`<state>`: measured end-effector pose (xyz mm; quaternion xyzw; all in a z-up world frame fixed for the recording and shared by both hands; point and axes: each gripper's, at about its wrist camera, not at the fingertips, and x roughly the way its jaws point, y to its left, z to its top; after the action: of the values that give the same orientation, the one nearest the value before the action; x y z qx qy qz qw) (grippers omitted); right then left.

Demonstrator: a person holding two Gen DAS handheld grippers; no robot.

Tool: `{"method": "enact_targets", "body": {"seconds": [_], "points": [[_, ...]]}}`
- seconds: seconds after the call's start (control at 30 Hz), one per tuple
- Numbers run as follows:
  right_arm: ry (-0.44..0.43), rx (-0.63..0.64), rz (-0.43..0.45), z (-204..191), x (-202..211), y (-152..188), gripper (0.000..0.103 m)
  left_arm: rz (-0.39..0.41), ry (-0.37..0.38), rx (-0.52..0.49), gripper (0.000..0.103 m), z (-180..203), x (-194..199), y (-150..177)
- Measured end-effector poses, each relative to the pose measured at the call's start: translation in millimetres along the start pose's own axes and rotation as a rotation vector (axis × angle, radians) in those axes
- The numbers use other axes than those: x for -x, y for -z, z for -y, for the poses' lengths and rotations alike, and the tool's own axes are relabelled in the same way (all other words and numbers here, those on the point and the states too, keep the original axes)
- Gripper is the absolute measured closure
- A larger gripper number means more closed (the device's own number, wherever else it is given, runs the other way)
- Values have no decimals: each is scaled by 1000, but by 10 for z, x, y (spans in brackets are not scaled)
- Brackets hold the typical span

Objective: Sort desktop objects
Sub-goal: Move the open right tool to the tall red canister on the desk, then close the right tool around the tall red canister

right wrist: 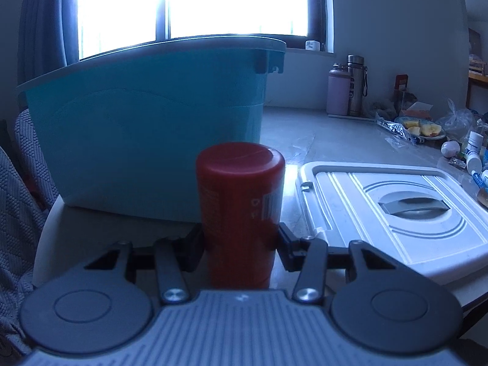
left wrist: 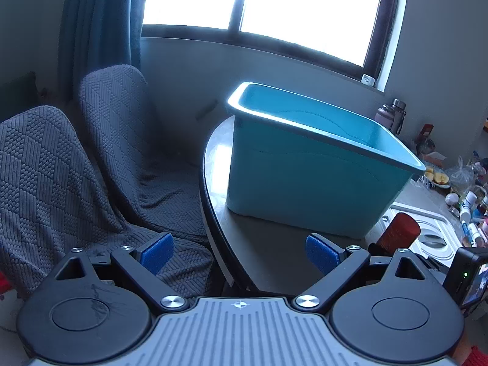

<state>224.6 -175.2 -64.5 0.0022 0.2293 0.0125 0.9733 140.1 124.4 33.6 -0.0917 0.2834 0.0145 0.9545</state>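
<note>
Two fisheye views look out from hand-held grippers over a grey table (right wrist: pixel 305 128) beneath a bright window (right wrist: pixel 235 0).

At far left, two chairs (left wrist: pixel 61 164) draped in dark knitted covers stand against the table's curved edge. The left gripper (left wrist: pixel 239 254) hangs over that edge with its two blue pads (left wrist: pixel 157 251) spread wide and nothing between them, probably kept free for another object.

Next comes one teal bin (left wrist: pixel 305 183), tall and open-topped, standing near the table's left end. What can be seen of its inside shows only bare wall; its floor is hidden. It appears to be where sorted things belong, set within reach of both hands.

Just right of the bin's front corner, the right gripper (right wrist: pixel 241 242) pinches one red can (right wrist: pixel 241 210), upright, its flat end up and a barcode label on the side. The fingers press its lower body from either side, which keeps it steady. The can sits just in front of the bin wall, with its top below the rim. Whether it rests on the table or is lifted slightly cannot be told.

Right of the can lies one white lid (right wrist: pixel 393 210), flat on the table with a grey handle at its centre, presumably taken off to leave the bin open.

Farther right, by the wall, stand two flasks (right wrist: pixel 347 87), one pink and one steel. Beyond them is a plate of cut fruit (right wrist: pixel 424 129), then a jumble of small bottles (right wrist: pixel 474 149) and bags too crowded to count.
</note>
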Motion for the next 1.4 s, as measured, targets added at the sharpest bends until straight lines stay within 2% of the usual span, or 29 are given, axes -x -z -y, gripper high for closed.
{"method": "enact_targets", "body": {"seconds": [0.53,0.73,0.97,1.17,1.4], "points": [[-8,2,-15,-55,324,-171,54,70,-16,36,8,-61,3,-288],[5,12,15,-57,536,-356,54,66,8,52,8,-127,-20,-364],[14,34,62,-134,742,-570,54,74,33,9,8,-143,-64,-439],[11,46,100,-242,803,-754,54,61,51,-4,8,-238,-108,-479],[7,65,123,-367,863,-997,54,62,39,-22,8,-323,-76,-523]]}}
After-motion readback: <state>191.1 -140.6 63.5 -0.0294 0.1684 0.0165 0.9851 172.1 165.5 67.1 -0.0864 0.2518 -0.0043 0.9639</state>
